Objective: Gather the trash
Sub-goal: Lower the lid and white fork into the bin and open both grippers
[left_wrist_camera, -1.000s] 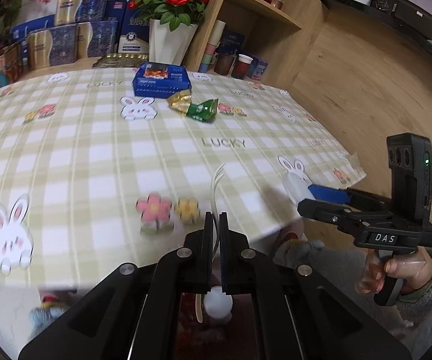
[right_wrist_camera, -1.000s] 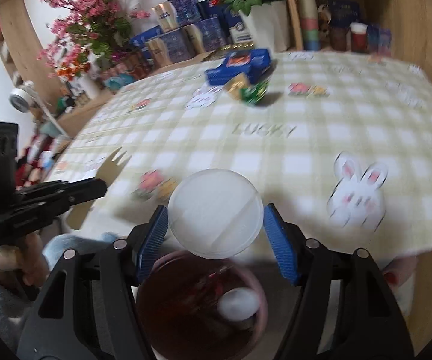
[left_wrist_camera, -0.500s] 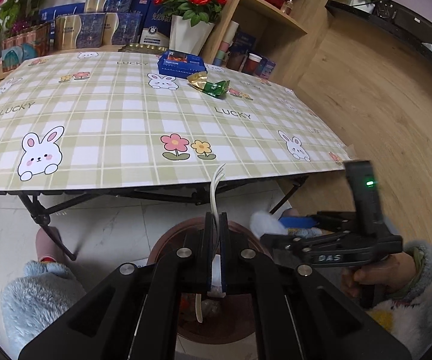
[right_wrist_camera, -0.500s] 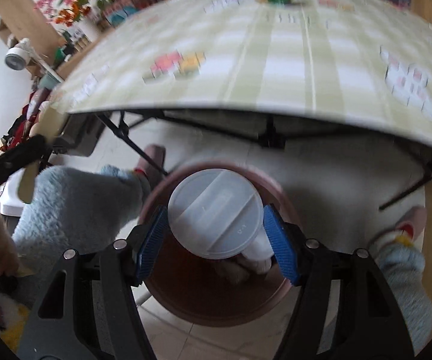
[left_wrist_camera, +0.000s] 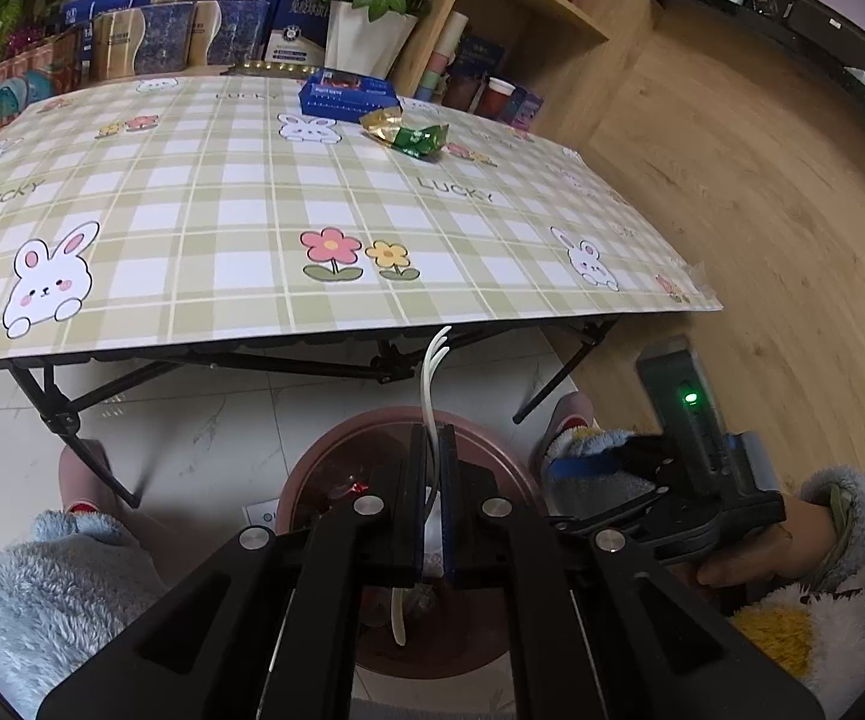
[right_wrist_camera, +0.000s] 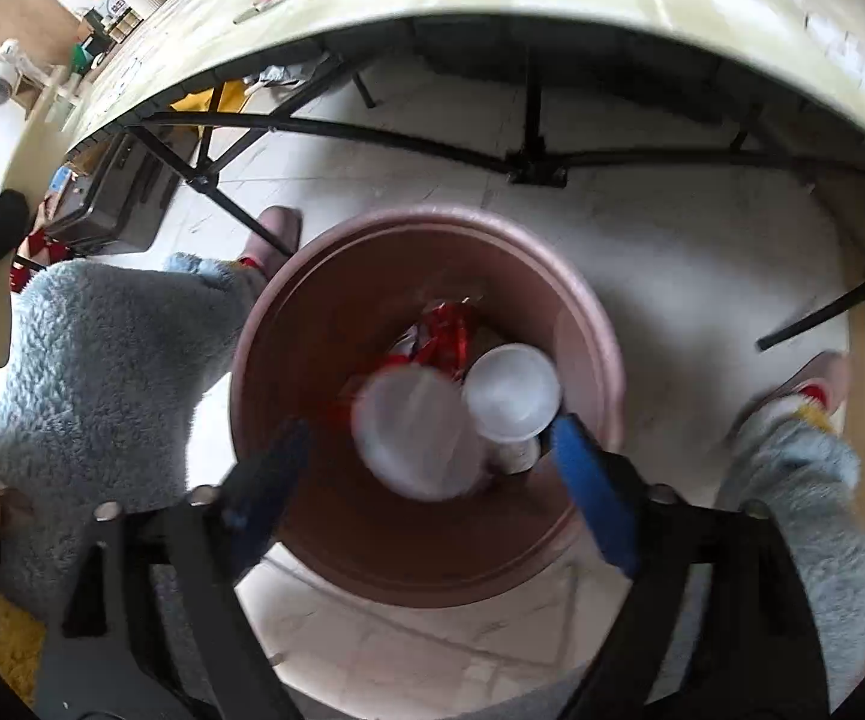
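Observation:
A brown round trash bin (right_wrist_camera: 312, 312) stands on the floor below the table edge; it also shows in the left wrist view (left_wrist_camera: 342, 456). My right gripper (right_wrist_camera: 426, 456) is open above it. A round white plastic lid (right_wrist_camera: 414, 438), blurred, is free between the jaws inside the bin, beside a white cup (right_wrist_camera: 510, 396) and red wrappers. My left gripper (left_wrist_camera: 431, 450) is shut on a white plastic fork (left_wrist_camera: 432, 372), above the bin. A green and gold snack wrapper (left_wrist_camera: 411, 132) lies on the table.
A folding table with a green plaid cloth (left_wrist_camera: 222, 210) stands above and behind the bin. A blue box (left_wrist_camera: 345, 97), a flower vase (left_wrist_camera: 366, 42) and boxes sit at its far side. Black table legs (right_wrist_camera: 222, 192) and my slippered feet flank the bin.
Both grippers dropped from the table edge to over the bin. My right gripper opened and let go of the white lid, which is falling into the bin.

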Demonstrator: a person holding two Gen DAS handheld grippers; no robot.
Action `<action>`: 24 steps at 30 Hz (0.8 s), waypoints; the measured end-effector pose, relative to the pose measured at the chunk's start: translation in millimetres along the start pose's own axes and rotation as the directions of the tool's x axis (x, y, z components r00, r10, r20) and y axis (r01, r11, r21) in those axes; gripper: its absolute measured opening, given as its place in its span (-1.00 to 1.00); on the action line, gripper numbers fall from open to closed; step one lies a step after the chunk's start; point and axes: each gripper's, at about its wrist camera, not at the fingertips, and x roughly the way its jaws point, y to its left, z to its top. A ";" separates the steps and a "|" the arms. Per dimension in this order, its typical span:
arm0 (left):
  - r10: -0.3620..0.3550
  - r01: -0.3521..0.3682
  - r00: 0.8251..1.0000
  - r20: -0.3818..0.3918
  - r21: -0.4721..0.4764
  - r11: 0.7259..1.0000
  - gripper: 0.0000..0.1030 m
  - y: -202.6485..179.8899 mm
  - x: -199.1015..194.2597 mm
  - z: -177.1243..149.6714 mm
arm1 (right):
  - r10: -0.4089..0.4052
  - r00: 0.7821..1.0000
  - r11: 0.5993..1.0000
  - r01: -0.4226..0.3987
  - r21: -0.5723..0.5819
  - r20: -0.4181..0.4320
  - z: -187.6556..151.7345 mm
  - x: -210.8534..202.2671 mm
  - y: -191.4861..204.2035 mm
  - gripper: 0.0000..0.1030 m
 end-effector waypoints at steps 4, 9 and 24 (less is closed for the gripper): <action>0.005 -0.006 1.000 -0.019 -0.010 1.000 -0.92 1.9 5.4 -1.1 | -0.036 0.997 0.999 0.036 -0.005 0.064 3.7 -12.6 -0.3 0.76; 0.006 -0.007 0.998 -0.064 -0.024 1.000 -0.92 5.8 17.3 -3.0 | -0.075 0.968 0.997 0.065 0.051 0.240 6.3 -44.9 -12.9 0.82; 0.028 -0.019 0.977 -0.210 0.045 0.999 -0.92 -7.8 53.3 -12.8 | -0.278 0.855 0.958 0.216 0.187 0.438 -3.3 -85.7 -35.4 0.88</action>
